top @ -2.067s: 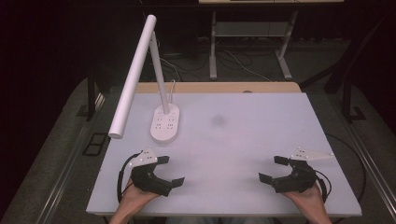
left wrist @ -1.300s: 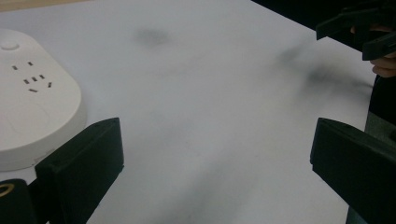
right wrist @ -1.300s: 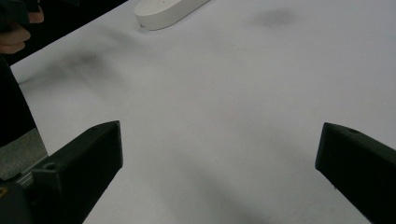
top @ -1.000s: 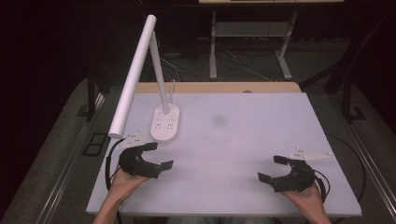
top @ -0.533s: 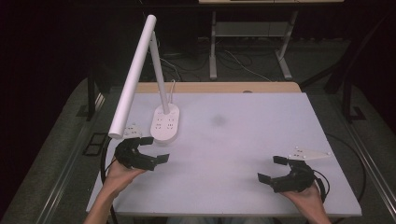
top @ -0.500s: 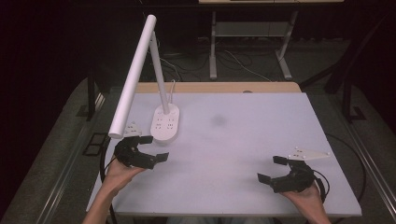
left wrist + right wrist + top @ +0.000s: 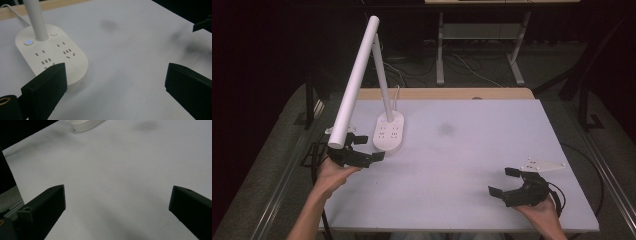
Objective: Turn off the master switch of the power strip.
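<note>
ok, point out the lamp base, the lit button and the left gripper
lamp base point(image 7: 390, 133), high view, its top face with the sockets
lit button point(image 7: 28, 42), left gripper view, its blue centre
left gripper point(image 7: 365, 149), high view, midway between its open fingertips

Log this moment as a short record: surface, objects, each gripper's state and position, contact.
surface: white table
object: white desk lamp, base with sockets, blue light lit
left gripper: open, beside the lamp base at the table's left
right gripper: open, near the table's front right, holding nothing
contact: neither gripper grips anything; whether the left one touches the base cannot be told
</note>
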